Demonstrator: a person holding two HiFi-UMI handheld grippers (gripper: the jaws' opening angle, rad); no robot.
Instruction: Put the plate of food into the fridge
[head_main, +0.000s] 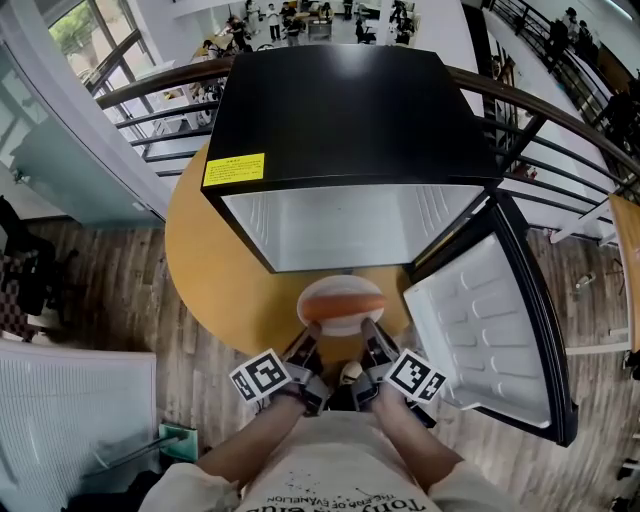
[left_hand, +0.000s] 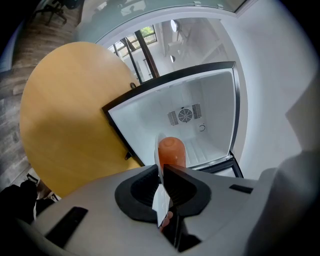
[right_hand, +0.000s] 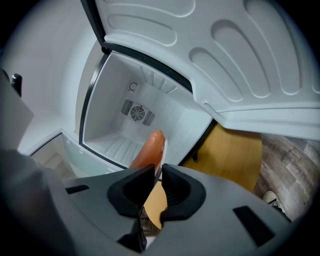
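Note:
A white plate carrying an orange sausage hangs in front of the open black fridge, just outside its white interior. My left gripper is shut on the plate's near left rim and my right gripper on its near right rim. In the left gripper view the plate edge sits pinched in the left gripper, with the sausage beyond. In the right gripper view the right gripper clamps the plate rim beside the sausage.
The fridge stands on a round wooden table. Its door is swung open to the right, with moulded shelves on the inside. The fridge interior holds nothing and has a fan grille at the back. A railing runs behind.

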